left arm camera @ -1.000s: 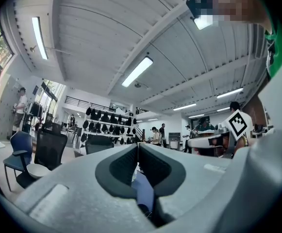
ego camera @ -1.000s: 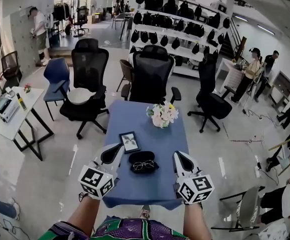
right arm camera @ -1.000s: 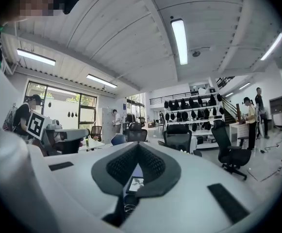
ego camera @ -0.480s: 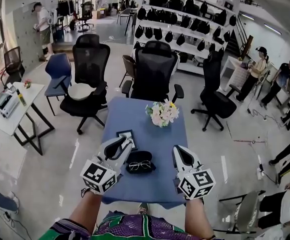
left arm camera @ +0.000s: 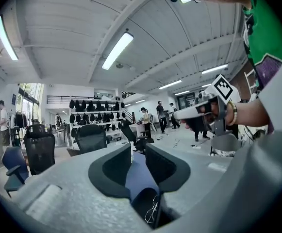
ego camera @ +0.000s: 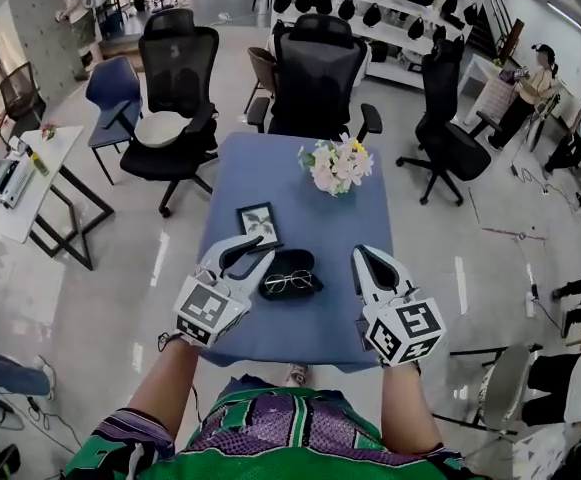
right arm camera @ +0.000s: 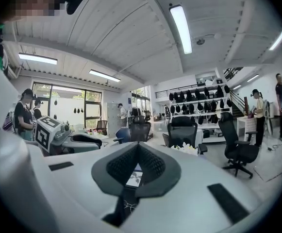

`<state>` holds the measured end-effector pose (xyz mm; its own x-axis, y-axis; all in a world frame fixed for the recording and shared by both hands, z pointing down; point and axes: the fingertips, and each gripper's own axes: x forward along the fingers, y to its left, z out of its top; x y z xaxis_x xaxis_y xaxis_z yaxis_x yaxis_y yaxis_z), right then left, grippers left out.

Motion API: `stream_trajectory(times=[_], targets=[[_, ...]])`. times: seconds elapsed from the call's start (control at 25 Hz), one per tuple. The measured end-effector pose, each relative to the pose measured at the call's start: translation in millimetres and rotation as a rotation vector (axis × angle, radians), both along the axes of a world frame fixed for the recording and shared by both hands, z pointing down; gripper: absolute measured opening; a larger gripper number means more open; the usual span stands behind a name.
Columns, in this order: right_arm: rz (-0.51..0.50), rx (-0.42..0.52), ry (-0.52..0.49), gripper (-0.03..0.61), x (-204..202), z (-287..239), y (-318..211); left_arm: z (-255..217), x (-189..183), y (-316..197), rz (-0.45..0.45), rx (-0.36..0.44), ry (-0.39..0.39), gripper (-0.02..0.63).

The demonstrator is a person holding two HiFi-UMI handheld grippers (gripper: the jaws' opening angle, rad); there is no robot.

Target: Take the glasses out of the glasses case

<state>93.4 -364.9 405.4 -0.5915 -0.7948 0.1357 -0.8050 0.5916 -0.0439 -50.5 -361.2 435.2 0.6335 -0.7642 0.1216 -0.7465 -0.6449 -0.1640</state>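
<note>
An open black glasses case lies on the blue table, with thin-framed glasses resting inside it. My left gripper is open at the case's left end, its fingertips just above the rim. In the left gripper view the case and glasses show low between the jaws. My right gripper hovers just right of the case, jaws together and holding nothing. The right gripper view catches the glasses below its shut tips.
A framed picture lies behind the case, and a flower bouquet stands farther back. Black office chairs ring the table's far side. A white side table stands at the left. People stand at the room's edges.
My left gripper has moved right and forward to the case's left end. The right gripper has stayed beside the case. The head view has tilted further down over the table.
</note>
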Motion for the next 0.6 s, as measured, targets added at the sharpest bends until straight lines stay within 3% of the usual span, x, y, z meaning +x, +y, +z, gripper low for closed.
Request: stream_trajectory(times=[0.6], targets=[[0.000, -0.079, 0.014, 0.003, -2.2, 42.1, -22.0, 121.9, 25.1, -28.3, 0.129, -0.148, -0.284, 0.098]])
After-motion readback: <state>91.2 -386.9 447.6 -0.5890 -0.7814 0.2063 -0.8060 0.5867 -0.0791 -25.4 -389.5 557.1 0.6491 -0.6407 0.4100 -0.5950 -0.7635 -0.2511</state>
